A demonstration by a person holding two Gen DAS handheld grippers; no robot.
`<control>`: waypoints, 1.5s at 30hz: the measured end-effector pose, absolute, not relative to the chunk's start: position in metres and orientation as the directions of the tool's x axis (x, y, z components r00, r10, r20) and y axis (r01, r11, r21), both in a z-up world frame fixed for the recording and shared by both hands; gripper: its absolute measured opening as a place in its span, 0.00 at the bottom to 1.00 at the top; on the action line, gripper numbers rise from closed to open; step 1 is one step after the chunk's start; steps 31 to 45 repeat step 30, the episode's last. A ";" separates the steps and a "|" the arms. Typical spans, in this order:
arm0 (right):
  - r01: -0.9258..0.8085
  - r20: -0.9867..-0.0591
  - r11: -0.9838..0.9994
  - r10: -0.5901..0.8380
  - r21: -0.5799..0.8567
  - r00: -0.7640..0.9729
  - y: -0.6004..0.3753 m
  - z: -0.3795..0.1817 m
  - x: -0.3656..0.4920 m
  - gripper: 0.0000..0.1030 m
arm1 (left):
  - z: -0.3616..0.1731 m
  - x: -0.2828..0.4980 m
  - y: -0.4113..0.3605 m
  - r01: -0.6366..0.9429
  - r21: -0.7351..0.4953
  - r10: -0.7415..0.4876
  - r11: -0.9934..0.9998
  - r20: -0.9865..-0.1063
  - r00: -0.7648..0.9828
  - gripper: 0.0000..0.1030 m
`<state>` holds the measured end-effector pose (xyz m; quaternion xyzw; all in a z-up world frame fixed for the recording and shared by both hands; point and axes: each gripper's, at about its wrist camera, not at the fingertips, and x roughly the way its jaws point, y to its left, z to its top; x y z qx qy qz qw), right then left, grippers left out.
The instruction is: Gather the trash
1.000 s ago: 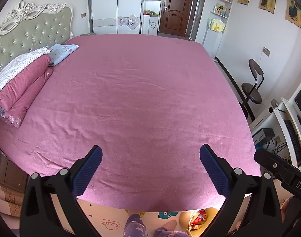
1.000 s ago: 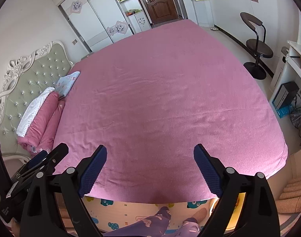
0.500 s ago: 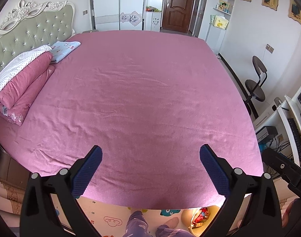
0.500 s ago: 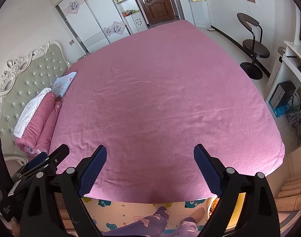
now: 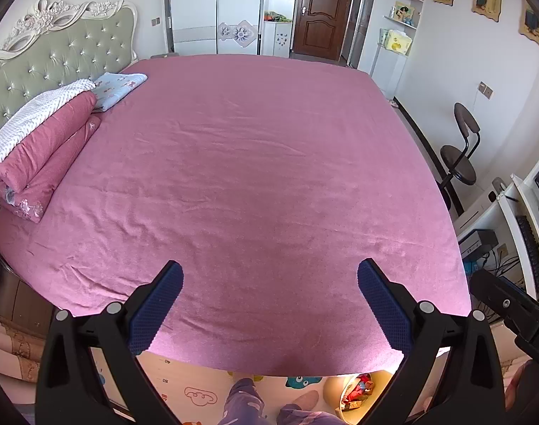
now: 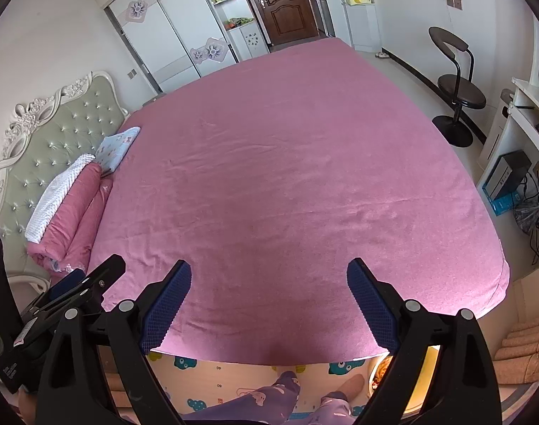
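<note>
Hovering over bed [image 5: 262, 163], both grippers [image 5: 269, 302] wide.

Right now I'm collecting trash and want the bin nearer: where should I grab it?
Probably the rim of the bin, from above with the open right gripper: it stands upright, mouth up, and the rounded wall looks too wide to span.

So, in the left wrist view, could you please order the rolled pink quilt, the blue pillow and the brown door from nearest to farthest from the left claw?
From the left claw:
1. Rolled pink quilt, left side of the bed by the headboard.
2. Blue pillow, just beyond the quilt, upper left.
3. Brown door, far wall past the bed.
</note>
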<state>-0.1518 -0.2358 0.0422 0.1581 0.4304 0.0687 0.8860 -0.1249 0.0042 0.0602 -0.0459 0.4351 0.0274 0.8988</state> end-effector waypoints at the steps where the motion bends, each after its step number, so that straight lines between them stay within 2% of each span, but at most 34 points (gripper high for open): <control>1: 0.013 -0.740 0.940 0.259 0.340 0.620 -0.236 0.042 -0.152 0.84 | 0.061 -0.124 0.003 -0.089 -0.057 0.011 0.994 -0.784 0.620 0.96; 45: 0.006 -0.738 0.935 0.276 0.354 0.616 -0.237 0.041 -0.152 0.84 | 0.062 -0.120 0.001 -0.076 -0.060 -0.001 0.995 -0.787 0.617 0.96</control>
